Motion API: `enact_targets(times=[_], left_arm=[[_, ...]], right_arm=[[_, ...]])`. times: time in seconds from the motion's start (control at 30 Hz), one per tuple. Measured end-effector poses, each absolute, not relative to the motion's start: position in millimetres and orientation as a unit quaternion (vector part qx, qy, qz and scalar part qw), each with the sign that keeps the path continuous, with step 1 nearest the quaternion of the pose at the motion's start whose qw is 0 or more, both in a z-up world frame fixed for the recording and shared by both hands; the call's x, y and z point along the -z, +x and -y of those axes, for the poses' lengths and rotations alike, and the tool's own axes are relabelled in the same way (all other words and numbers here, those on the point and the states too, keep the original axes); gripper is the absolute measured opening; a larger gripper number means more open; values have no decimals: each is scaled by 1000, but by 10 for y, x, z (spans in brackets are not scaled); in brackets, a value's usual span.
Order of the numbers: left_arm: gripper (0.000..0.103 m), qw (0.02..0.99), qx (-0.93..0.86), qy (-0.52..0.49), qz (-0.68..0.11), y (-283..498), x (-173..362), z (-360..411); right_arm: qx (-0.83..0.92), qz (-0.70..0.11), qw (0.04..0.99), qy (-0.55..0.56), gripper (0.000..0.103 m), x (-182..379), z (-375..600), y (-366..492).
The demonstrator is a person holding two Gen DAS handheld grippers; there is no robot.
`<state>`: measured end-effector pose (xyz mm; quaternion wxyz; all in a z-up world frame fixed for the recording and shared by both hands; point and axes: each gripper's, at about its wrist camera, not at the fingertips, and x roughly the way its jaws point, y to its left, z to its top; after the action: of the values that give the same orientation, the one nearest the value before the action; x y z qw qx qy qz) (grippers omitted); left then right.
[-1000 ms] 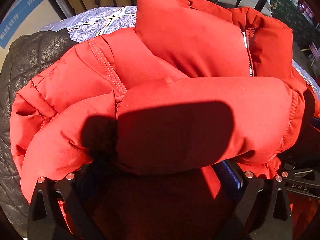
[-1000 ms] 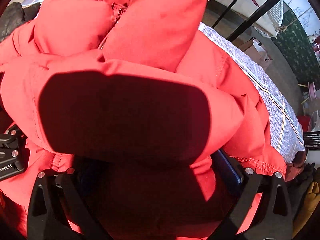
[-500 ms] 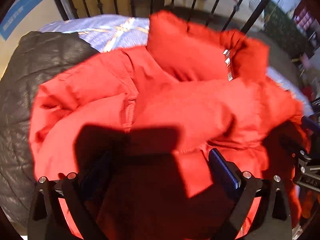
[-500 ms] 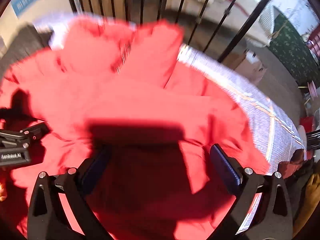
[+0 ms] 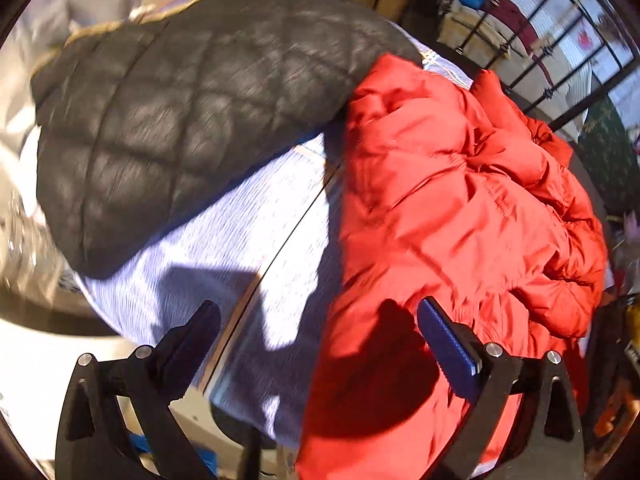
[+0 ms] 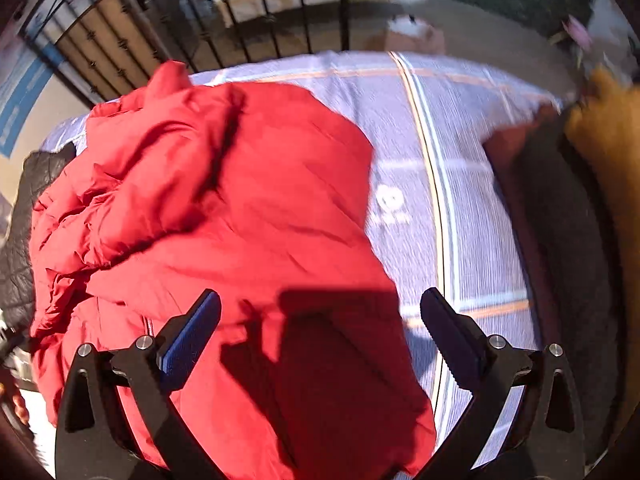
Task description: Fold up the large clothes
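- The red puffer jacket (image 5: 460,208) lies bunched on the blue-striped bedsheet (image 5: 248,220), its near edge reaching down between the views' lower frames.
- The left gripper (image 5: 318,328) is released, jaws spread wide and empty, hovering over the jacket's left edge and the bare sheet.
- The right gripper (image 6: 320,320) is likewise spread and empty above the jacket's near right part.
- A black quilted jacket (image 5: 188,108) sits far left, apparently touching the red one; blur makes that uncertain.
- A black metal railing (image 6: 256,20) stands beyond the bed.

Striped bedsheet (image 6: 460,128), iron railing (image 6: 256,12)
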<state>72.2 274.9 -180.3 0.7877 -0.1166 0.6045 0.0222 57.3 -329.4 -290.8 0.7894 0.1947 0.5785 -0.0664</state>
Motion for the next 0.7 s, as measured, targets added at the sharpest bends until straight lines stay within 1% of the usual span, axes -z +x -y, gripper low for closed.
enact_targets(times=[0.2,0.37,0.57,0.7], left_arm=[[97,781,6,-138,-608,464,1705,-2909],[97,770,53,-150,-617,335,1688,-2639],[97,742,81,-121,-655,127,2005,-2335],[97,722,60,-117,-679,11,2291,-2301]], right_arm=[[54,-598,764,237,98,3056,3497,312],[24,-605,757,246,98,3095,3514,198],[5,-622,742,250,98,3217,3467,58],[-2,-639,719,275,98,3418,3487,-48]])
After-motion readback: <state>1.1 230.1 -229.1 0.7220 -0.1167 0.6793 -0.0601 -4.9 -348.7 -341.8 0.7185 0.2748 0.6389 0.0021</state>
